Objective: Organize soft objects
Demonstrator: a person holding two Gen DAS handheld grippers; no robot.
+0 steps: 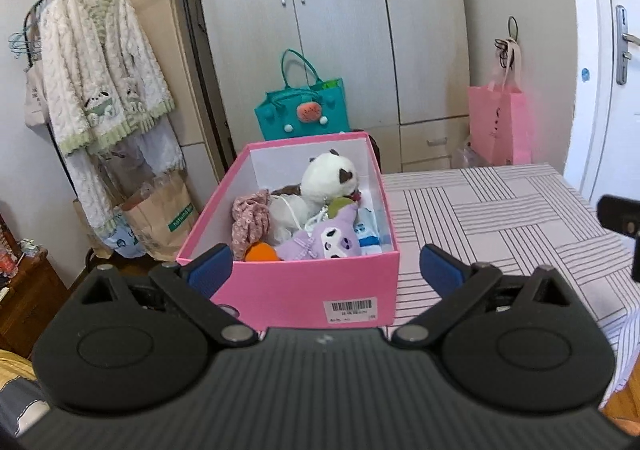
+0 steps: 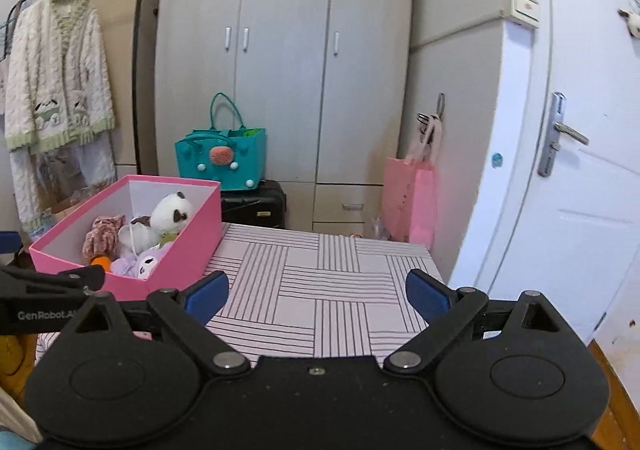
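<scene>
1. The soft things are gathered in an open pink box (image 1: pixel 288 286) that stands on the left part of a table covered with a striped cloth (image 1: pixel 500 218).
2. Inside the box I can make out a white and brown plush animal (image 1: pixel 328 176) toward the far end, a purple plush toy (image 1: pixel 324 240) at the near end, a crumpled pink floral cloth (image 1: pixel 250 220) on the left, something orange (image 1: pixel 261 252) at the near left corner, and white fabric between them.
3. Neither view shows any soft item lying loose on the striped cloth, so I judge the sorting to be nearly or wholly finished; what is left, if anything, I cannot tell from here.
4. My left tongs (image 1: pixel 326 270) hover just in front of the near end wall of the box, aimed along its length, spread wide with nothing between the blue pads.
5. My right tongs (image 2: pixel 317 296) hover over the bare striped cloth to the right of the box, level and pointing toward the wardrobe (image 2: pixel 280 50), also spread wide and holding nothing.
6. The two tongs sit side by side, near each other; each appears at the edge of the other's view.
</scene>
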